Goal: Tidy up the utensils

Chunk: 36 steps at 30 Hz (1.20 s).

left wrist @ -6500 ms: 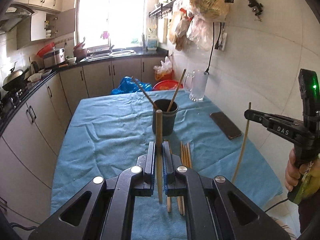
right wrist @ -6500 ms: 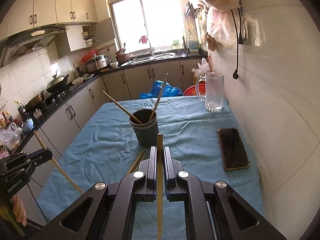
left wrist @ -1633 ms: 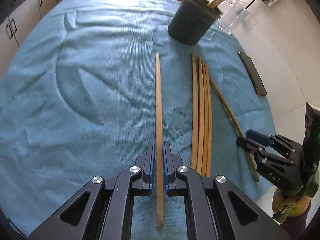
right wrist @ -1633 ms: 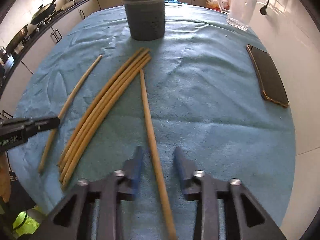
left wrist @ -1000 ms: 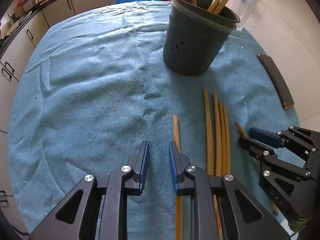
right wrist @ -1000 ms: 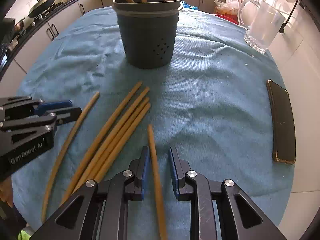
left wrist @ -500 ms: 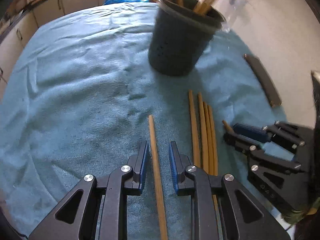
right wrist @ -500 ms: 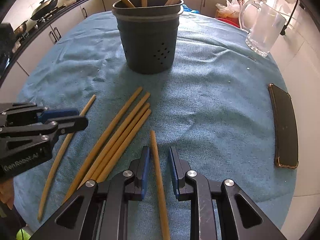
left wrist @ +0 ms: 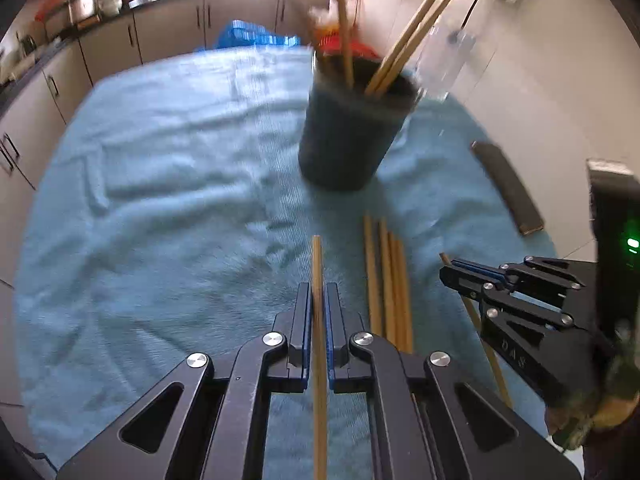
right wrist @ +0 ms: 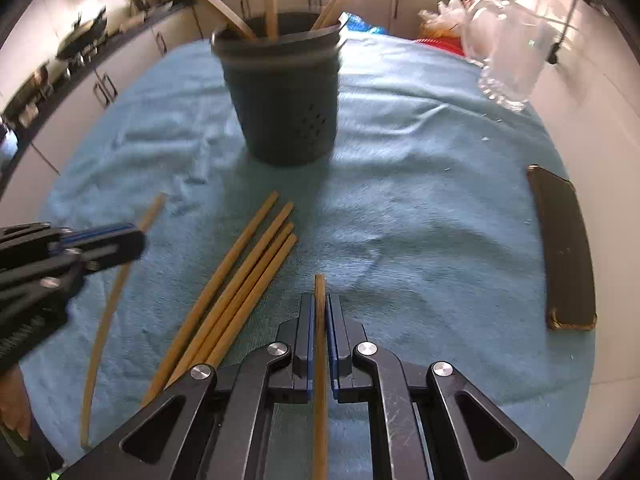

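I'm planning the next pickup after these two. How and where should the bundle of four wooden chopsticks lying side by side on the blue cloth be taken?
Take one stick at a time from the four wooden chopsticks, starting with an outer one. Come straight down from above, tool fingers straddling its width near the end closest to you. They lie flat and touching, so only an outer stick leaves finger room.

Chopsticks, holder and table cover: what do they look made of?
Chopsticks: probably bamboo or wood, tan, matte, uncoated-looking. Holder: likely dark grey plastic, matte, with drain holes punched low in its wall; blur leaves this open. Table cover: soft blue terry-like cloth, fuzzy nap, wrinkled.
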{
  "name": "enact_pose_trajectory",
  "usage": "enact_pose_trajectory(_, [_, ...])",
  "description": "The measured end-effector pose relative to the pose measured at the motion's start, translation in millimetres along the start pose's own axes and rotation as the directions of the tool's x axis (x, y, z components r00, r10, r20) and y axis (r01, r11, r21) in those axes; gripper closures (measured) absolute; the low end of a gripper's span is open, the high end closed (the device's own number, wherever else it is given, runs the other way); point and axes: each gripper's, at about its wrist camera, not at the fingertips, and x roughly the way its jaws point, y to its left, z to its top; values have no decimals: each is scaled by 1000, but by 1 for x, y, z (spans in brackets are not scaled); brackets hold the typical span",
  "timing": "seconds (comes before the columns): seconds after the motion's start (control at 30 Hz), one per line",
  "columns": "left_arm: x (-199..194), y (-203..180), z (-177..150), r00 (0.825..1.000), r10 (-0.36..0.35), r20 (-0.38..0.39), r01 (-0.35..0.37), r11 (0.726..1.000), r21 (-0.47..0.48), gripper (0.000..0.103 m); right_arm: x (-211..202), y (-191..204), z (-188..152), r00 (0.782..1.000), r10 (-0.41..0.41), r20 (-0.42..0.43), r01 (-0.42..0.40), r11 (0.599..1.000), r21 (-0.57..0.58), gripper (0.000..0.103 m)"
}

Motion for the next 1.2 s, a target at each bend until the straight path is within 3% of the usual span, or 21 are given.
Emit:
enact_pose_trajectory(0.23, [-80,-3,-4,985,1,170,-4,1000,15,98,-68,-13,-4,984,-15,175,7,999,50,97])
enact_pose_trajectory(0.53, [-146,-19,-43,947,45,317,-68,996,63,98,-163,-7,-35,925,-30,380,10,998,56,97])
enact_pose_trajectory(0.67, [-168,-28,-63,930,62,361,-103,990,97,97,-188,1,-49,907,-23,421,7,999,38,97])
enact_pose_trajectory(0.93, [-193,-30,-82,910,63,409,-111,990,93,98,-211,16,-66,891,-5,455,4,1000,3,97])
enact_pose_trajectory(1.2, [-214,-27,-62,890,16,455,-46,997,57,98,-227,15,-56,869,7,494,-10,1000,5,97])
